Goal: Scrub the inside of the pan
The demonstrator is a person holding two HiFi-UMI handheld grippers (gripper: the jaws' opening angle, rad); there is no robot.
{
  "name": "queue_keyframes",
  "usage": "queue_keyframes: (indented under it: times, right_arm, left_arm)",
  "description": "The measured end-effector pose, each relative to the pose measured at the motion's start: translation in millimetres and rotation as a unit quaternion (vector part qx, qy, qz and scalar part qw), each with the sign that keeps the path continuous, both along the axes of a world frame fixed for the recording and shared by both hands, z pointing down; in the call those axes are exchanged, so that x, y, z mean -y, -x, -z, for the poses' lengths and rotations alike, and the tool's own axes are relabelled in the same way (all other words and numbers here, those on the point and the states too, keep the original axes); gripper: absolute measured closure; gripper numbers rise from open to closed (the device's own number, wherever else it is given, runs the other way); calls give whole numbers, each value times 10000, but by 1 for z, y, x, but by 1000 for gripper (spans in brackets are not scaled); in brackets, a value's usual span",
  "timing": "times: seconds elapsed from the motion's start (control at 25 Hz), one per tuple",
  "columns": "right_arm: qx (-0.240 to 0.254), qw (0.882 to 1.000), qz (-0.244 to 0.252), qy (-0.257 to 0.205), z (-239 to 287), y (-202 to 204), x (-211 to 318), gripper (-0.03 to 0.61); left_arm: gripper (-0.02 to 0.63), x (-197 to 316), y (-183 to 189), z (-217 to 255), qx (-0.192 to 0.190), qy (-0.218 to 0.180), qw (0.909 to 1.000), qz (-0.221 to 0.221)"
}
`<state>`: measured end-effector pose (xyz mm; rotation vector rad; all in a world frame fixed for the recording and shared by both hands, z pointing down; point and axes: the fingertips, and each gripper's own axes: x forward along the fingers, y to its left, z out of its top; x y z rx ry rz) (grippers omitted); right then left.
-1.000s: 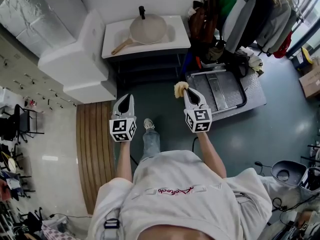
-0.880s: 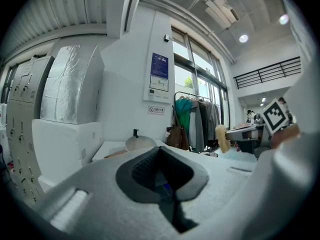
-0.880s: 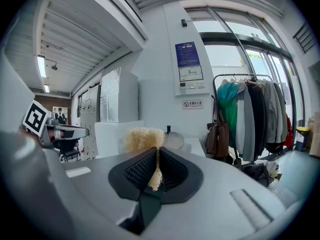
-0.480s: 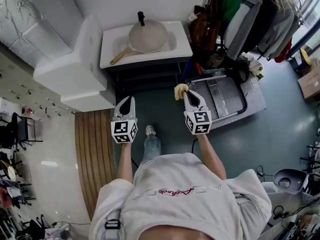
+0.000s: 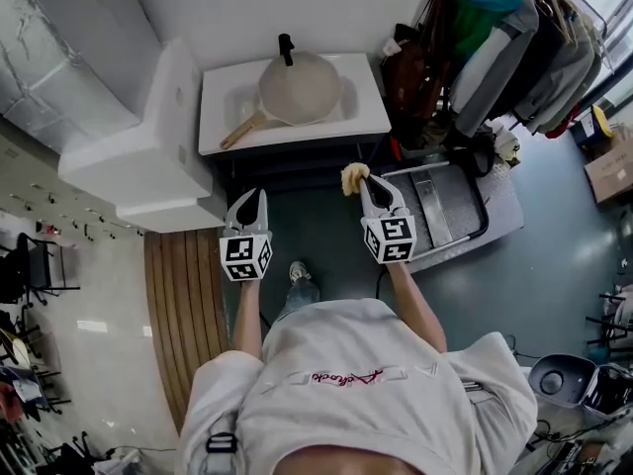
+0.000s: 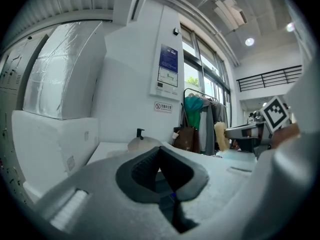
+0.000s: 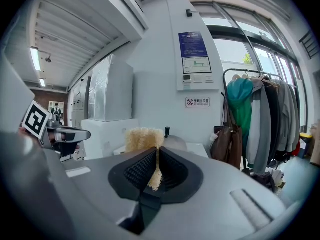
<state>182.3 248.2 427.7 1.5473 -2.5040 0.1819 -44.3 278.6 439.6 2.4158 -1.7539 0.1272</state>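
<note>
A beige pan [image 5: 300, 85] with a wooden handle lies upside down in the white sink [image 5: 223, 132] against the far wall, well ahead of both grippers. In the left gripper view the pan [image 6: 142, 144] shows small beside a black tap. My right gripper [image 5: 364, 175] is shut on a pale yellow loofah scrubber [image 5: 354, 176], held in the air above the floor; the scrubber [image 7: 144, 140] sticks up from between the closed jaws. My left gripper [image 5: 247, 198] is shut with nothing in it, level with the right one.
A black tap [image 5: 286, 47] stands behind the pan. White blocks [image 5: 148, 142] sit left of the sink. A clothes rack with coats and bags [image 5: 495, 38] fills the right. A metal platform cart [image 5: 450, 191] lies on the floor right of the right gripper.
The whole view has shifted: the sink and pan now sit slightly lower and nearer. Both grippers keep the same pose, the right one still holding the scrubber.
</note>
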Motion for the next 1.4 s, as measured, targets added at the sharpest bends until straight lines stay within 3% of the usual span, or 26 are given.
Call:
queue_keyframes:
  times: [0.48, 0.72, 1.4]
  right_arm:
    - [-5, 9999, -127, -15, 5, 54, 114, 552]
    - [-27, 9995, -302, -3, 1, 62, 145, 552]
    - [-92, 9989, -447, 126, -14, 71, 147, 552]
  left_arm:
    - [612, 118, 51, 0, 22, 80, 9998, -177]
    - [612, 159, 56, -3, 16, 82, 9992, -390]
    - [612, 169, 59, -18, 24, 192, 9976, -663]
